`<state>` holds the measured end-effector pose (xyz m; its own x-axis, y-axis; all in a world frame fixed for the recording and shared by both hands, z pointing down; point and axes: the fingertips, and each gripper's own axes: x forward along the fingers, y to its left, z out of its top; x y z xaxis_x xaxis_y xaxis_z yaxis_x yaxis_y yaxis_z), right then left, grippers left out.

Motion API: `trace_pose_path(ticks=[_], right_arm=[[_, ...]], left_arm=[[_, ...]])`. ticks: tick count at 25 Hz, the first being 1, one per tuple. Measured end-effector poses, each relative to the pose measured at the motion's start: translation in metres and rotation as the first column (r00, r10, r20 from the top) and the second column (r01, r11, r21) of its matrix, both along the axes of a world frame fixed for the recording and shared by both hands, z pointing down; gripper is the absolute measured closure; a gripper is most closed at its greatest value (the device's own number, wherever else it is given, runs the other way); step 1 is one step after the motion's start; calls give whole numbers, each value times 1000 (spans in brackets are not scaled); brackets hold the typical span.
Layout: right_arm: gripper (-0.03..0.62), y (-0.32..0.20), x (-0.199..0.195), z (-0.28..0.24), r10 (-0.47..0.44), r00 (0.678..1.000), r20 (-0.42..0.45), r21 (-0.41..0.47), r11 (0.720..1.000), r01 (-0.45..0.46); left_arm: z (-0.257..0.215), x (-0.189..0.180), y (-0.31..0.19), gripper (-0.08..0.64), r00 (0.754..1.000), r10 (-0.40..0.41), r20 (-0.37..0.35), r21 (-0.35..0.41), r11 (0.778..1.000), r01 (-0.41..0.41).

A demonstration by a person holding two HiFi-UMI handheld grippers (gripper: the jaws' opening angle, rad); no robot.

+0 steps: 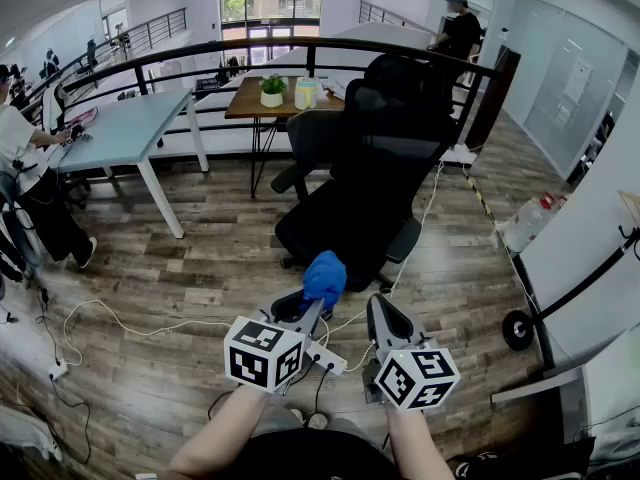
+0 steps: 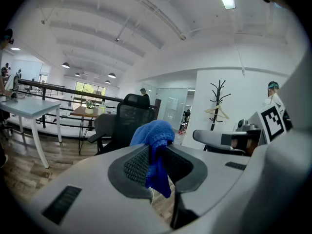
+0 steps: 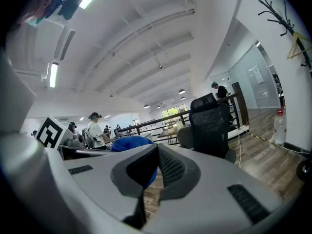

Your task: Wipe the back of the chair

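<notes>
A black mesh office chair [image 1: 385,158] stands on the wooden floor ahead of me, its back turned toward me. My left gripper [image 1: 312,303] is shut on a blue cloth [image 1: 324,278], held low and a short way in front of the chair's base. In the left gripper view the blue cloth [image 2: 155,143] bulges up between the jaws of the left gripper [image 2: 157,150], and the chair [image 2: 130,118] is beyond. My right gripper [image 1: 384,316] is beside it, shut, nothing in it. In the right gripper view the right gripper [image 3: 157,146] points toward the chair [image 3: 210,123].
A wooden table [image 1: 285,103] with a potted plant stands behind the chair against a black railing [image 1: 200,53]. A light blue table [image 1: 125,128] and a seated person [image 1: 20,153] are at the left. Cables [image 1: 130,323] lie on the floor. A plastic bottle [image 1: 525,220] stands at the right.
</notes>
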<state>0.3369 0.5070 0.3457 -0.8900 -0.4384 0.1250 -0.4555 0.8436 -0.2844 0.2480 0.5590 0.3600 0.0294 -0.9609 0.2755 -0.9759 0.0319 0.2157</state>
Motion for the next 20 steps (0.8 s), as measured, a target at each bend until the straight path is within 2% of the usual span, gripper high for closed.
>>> trace_pose_path(ticks=[9, 14, 17, 20], right_arm=[[566, -4, 15, 11, 12, 999, -51, -10, 1000, -13], [566, -8, 21, 6, 48, 999, -23, -28, 998, -49], [565, -8, 21, -1, 39, 999, 38, -57, 998, -36], [565, -11, 18, -3, 21, 998, 58, -64, 998, -17]], left_arm=[[15, -5, 13, 482, 999, -41, -28, -15, 999, 40], [0, -6, 8, 482, 999, -33, -41, 17, 999, 34], [-5, -10, 10, 482, 998, -46, -40, 23, 999, 47], [-5, -17, 13, 482, 996, -73, -48, 28, 997, 74]])
